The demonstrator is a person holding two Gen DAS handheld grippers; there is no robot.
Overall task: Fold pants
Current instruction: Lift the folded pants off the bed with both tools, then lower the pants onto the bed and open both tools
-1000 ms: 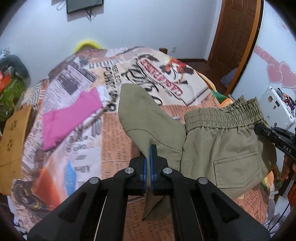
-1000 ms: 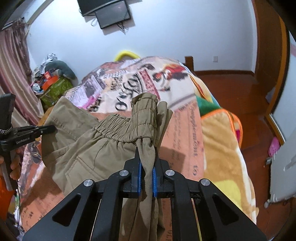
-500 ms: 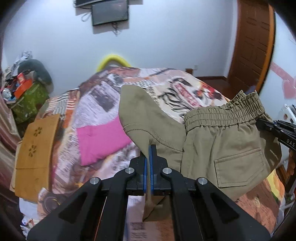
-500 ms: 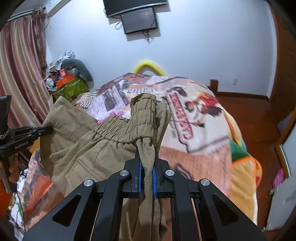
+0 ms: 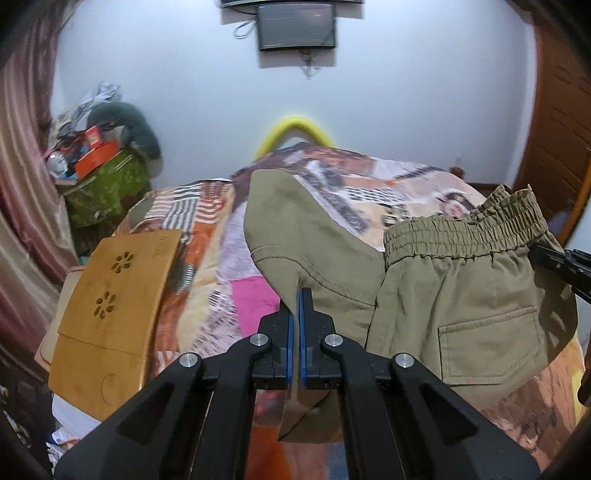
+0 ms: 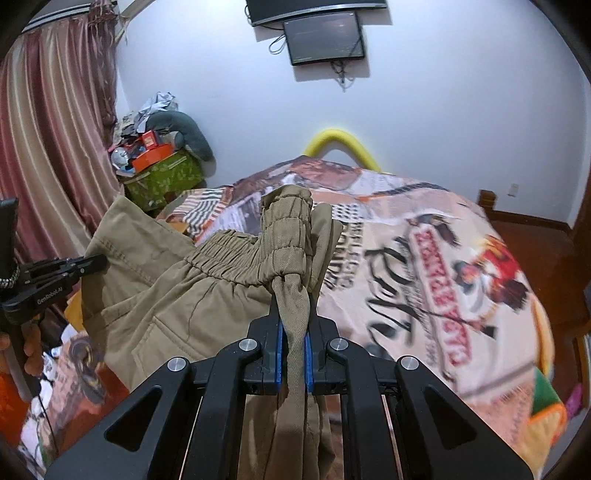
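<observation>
The left gripper [image 5: 295,325] is pinched tight on a single thin edge of the olive pants [image 5: 461,302], its blue pads pressed flat against the cloth. The right gripper [image 6: 293,332] is clamped on a thick bunch of fabric at the gathered end of the elastic waistband [image 6: 236,251], with loose cloth hanging down below its jaws. Between the two grippers the pants hang in the air above the bed [image 6: 424,258], slung like a hammock, waistband along the top and a back pocket [image 5: 487,347] facing the left camera. The garment looks already doubled over, one panel lying on another, though how the legs lie cannot be told.

Beneath is a patchwork bedspread printed with newspaper-style lettering. A pink cloth [image 5: 255,299] lies on it, and a wooden board [image 5: 110,306] lies at the bed's left side. A monitor [image 5: 295,26] hangs on the far wall.

Judging from this, the folding is only part done: the pants are not yet laid down, and the final folds remain.
</observation>
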